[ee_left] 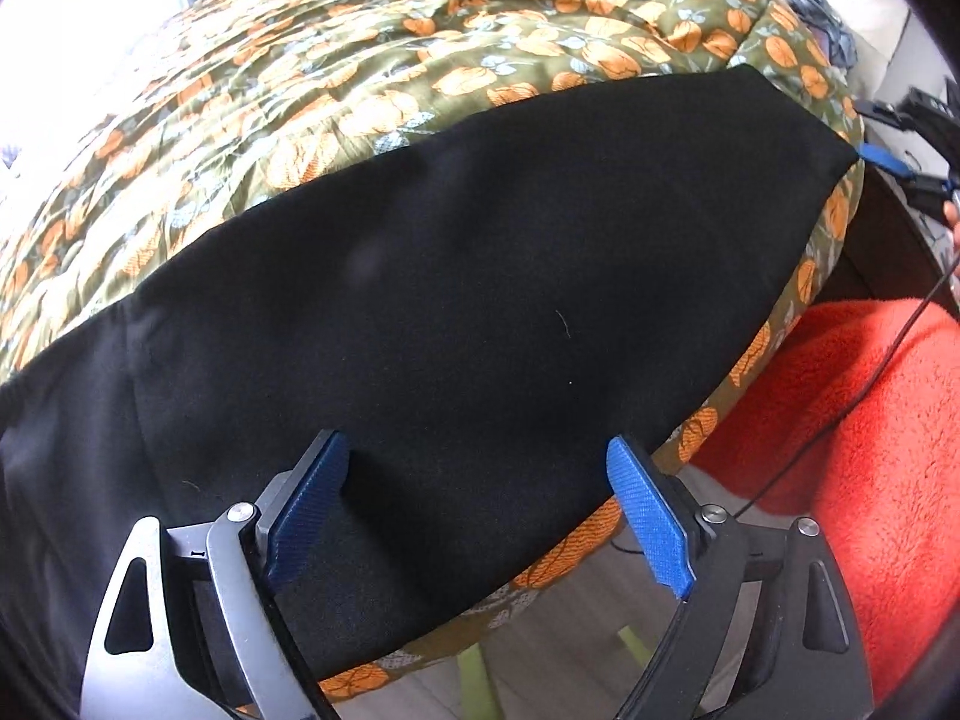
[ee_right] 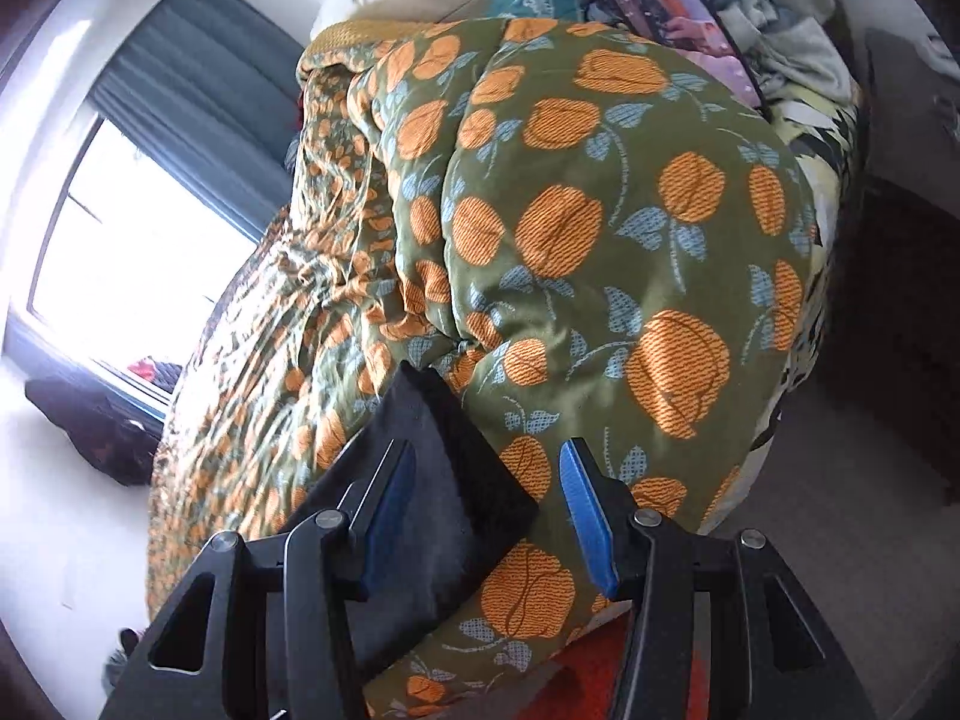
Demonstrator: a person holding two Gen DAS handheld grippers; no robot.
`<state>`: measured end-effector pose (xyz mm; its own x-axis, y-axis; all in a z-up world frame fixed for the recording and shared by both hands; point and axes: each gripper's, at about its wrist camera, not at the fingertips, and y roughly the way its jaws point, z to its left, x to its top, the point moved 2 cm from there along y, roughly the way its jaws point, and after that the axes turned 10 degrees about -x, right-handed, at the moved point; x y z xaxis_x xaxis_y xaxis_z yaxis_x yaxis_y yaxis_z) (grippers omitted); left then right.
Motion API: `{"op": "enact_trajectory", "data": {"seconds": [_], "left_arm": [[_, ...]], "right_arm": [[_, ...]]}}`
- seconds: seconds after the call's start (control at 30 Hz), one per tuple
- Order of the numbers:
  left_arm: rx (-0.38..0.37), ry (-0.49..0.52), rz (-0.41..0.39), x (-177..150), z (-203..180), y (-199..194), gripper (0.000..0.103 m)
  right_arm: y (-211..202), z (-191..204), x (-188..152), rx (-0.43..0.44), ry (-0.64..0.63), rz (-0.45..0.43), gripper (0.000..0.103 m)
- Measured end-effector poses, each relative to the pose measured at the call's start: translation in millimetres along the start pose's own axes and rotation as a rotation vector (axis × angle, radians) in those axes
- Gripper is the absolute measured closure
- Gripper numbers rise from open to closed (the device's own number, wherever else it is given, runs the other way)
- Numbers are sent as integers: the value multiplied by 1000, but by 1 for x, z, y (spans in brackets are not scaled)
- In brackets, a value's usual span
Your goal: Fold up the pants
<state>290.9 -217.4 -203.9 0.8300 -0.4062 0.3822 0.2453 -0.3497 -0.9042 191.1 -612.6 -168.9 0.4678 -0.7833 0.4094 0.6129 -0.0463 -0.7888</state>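
The black pants (ee_left: 468, 276) lie flat across the green quilt with orange flowers (ee_left: 336, 60), running from near left to far right. My left gripper (ee_left: 480, 462) is open, its blue pads (ee_left: 645, 516) spread over the pants' near edge. In the right wrist view, my right gripper (ee_right: 486, 474) is open over a black corner of the pants (ee_right: 444, 480), which lies between the jaws, ungripped. The right gripper (ee_left: 888, 162) also shows at the far right end of the pants in the left wrist view.
A red fleece blanket (ee_left: 864, 420) lies right of the bed, with a black cable (ee_left: 888, 354) across it. A pile of clothes (ee_right: 708, 0) sits at the bed's far end. A bright window (ee_right: 132, 252) and curtain are to the left.
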Motion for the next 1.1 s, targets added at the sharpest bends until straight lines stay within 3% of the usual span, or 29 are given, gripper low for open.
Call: {"op": "enact_trajectory", "data": {"seconds": [0.1, 0.23, 0.47, 0.5, 0.57, 0.6, 0.67, 0.77, 0.83, 0.93, 1.0, 1.1], "left_arm": [[3, 1, -1, 0, 0, 1, 14], [0, -1, -4, 1, 0, 2, 13], [5, -9, -8, 0, 0, 4, 12], [7, -10, -10, 0, 0, 5, 11], [18, 5, -10, -1, -4, 10, 7], [26, 20, -6, -1, -6, 13, 5], [54, 66, 15, -3, -12, 19, 0], [68, 109, 30, -3, -16, 17, 2], [-17, 48, 7, 0, -7, -1, 5], [-144, -127, -91, 6, 33, -50, 6], [-160, -218, -166, 5, 68, -83, 6], [-127, -367, -268, -9, 131, -130, 6]], "right_arm": [[4, -12, -4, 38, 56, 98, 52], [30, -2, -24, 113, 21, 265, 52], [71, 25, -32, 100, -84, 335, 53], [76, 28, -34, 77, -107, 339, 60], [78, 32, -36, 44, -126, 331, 85], [72, 35, -36, 49, -131, 308, 92], [54, 45, -34, 61, -161, 252, 93], [20, 71, -32, 97, -207, 178, 94], [-4, 100, -31, 120, -269, 131, 94], [-39, 156, -36, 183, -367, 65, 94], [-60, 200, -49, 240, -435, 31, 94], [-79, 269, -87, 324, -552, 4, 93]]}}
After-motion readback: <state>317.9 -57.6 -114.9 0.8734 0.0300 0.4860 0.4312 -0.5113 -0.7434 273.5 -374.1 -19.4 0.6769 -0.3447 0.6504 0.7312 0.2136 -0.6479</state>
